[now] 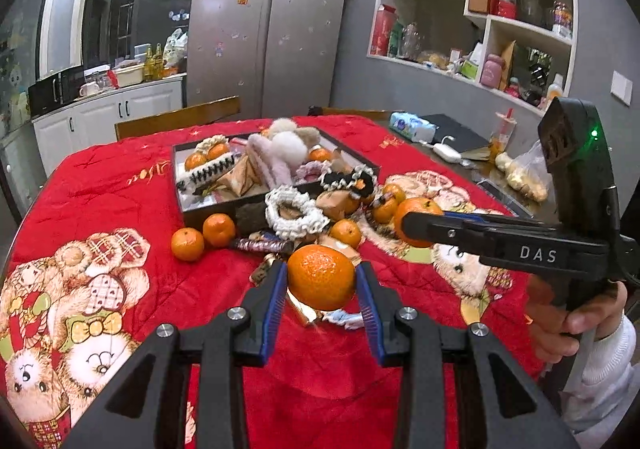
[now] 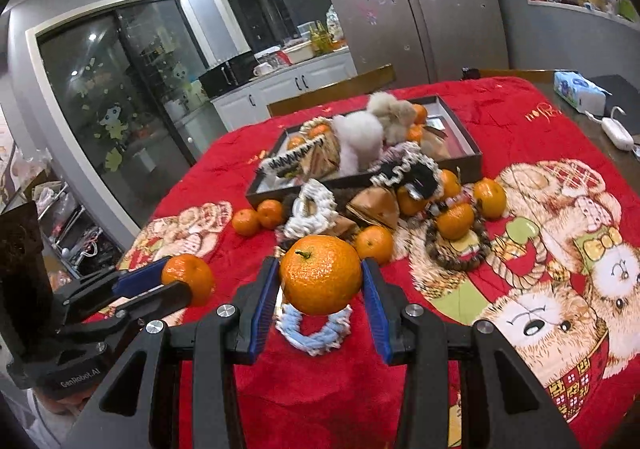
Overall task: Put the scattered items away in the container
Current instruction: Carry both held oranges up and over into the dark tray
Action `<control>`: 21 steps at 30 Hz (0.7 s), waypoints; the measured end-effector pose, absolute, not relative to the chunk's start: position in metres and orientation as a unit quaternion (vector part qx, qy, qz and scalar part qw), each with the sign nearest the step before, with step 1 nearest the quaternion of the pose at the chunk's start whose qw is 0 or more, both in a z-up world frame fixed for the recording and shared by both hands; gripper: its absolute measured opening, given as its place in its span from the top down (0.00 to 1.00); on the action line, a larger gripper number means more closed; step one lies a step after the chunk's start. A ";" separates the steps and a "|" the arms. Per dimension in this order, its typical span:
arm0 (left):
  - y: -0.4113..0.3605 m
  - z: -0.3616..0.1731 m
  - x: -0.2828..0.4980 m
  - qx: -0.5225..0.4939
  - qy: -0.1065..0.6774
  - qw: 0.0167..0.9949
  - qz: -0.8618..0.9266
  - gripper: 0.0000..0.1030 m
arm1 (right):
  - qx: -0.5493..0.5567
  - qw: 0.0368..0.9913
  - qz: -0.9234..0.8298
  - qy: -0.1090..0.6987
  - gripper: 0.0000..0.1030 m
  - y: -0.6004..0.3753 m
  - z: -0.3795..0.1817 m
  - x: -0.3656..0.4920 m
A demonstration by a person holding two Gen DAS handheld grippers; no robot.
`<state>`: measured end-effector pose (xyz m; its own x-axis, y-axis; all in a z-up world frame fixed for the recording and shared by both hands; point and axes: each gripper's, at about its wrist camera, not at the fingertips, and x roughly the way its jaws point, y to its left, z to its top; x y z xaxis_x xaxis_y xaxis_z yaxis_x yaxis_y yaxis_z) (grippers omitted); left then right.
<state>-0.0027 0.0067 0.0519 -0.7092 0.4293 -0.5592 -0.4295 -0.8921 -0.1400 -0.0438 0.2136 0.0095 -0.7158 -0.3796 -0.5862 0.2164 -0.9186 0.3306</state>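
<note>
Orange, dimpled peel fills both views: each gripper has its fingers clamped on a mandarin, the left gripper (image 1: 322,281) on one mandarin (image 1: 321,276), the right gripper (image 2: 321,277) on a stemmed mandarin (image 2: 320,273), both clear of the red quilted cloth (image 1: 120,185) covering the bench — lifted, I judge, for the carry to the dark tray (image 1: 180,169) beyond, already heaped with scrunchies and fruit. More mandarins and hair ties lie scattered just before its near wall. Lettering reads "DAS" on the right gripper's side, "GenRobot.AI" on the left's.
</note>
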 end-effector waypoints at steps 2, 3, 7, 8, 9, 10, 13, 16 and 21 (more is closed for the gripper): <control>0.005 0.055 -0.004 -0.303 0.000 0.242 0.922 0.65 | 0.337 0.166 -0.920 -0.114 0.61 0.211 0.014 -0.045; 0.004 0.056 -0.006 -0.303 -0.001 0.244 0.921 0.65 | 0.335 0.167 -0.921 -0.111 0.61 0.209 0.016 -0.045; -0.002 0.063 -0.016 -0.307 -0.008 0.246 0.919 0.65 | 0.335 0.177 -0.919 -0.109 0.61 0.205 0.023 -0.052; -0.004 0.065 -0.020 -0.308 -0.009 0.244 0.919 0.65 | 0.337 0.178 -0.918 -0.110 0.61 0.205 0.023 -0.056; -0.005 0.066 -0.022 -0.308 -0.009 0.242 0.920 0.65 | 0.338 0.181 -0.917 -0.111 0.61 0.205 0.024 -0.059; -0.007 0.066 -0.026 -0.308 -0.009 0.238 0.921 0.65 | 0.339 0.183 -0.916 -0.112 0.61 0.204 0.024 -0.062; -0.011 0.069 -0.039 -0.310 -0.003 0.227 0.923 0.65 | 0.342 0.195 -0.913 -0.111 0.61 0.202 0.027 -0.074; -0.014 0.071 -0.055 -0.313 0.000 0.218 0.924 0.65 | 0.346 0.207 -0.908 -0.113 0.61 0.198 0.029 -0.090; -0.016 0.075 -0.083 -0.314 0.002 0.220 0.923 0.65 | 0.358 0.227 -0.898 -0.120 0.61 0.191 0.030 -0.120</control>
<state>-0.0833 -0.0162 0.0747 -0.7053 0.4058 -0.5813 -0.4083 -0.9028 -0.1349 -0.1199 0.1911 0.0303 -0.6402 -0.4939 -0.5885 0.3217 -0.8679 0.3785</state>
